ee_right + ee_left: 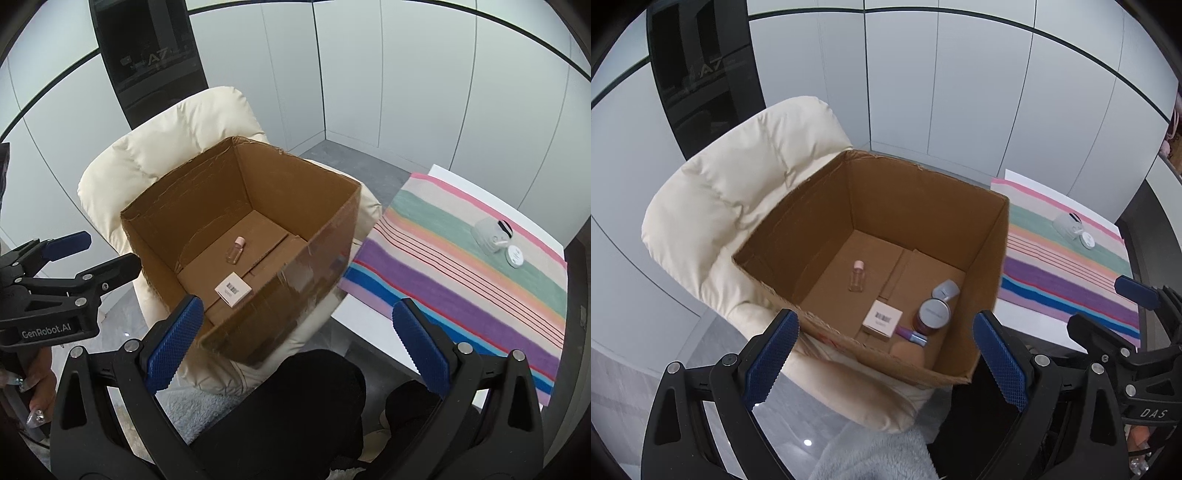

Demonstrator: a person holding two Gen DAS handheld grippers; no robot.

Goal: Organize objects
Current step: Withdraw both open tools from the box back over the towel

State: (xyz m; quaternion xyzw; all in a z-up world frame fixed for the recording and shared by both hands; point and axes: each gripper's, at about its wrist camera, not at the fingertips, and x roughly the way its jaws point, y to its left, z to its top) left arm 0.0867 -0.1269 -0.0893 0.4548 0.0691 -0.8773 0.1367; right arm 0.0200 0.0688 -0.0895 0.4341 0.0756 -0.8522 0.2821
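Both hand-held grippers, left [886,354] and right [295,347], hang wide and empty above the cardboard box [820,218]. Right of the box, a clear jar [489,230] and lid [514,255] remain on the striped cloth [461,280]; fetching them looks next.

In front of me a cream padded armchair [713,206] carries an open cardboard box [812,206], which sits on its seat cushion. To my right stands a white table [369,317], and a striped cloth [443,280] in pink, green, purple and blue bands lies flat over most of its top. On the green band at the far end of the cloth rest a small clear jar [489,230] and, just beside it, a round white lid [514,255]. Below the chair a grey fluffy rug [879,458] lies on the floor.
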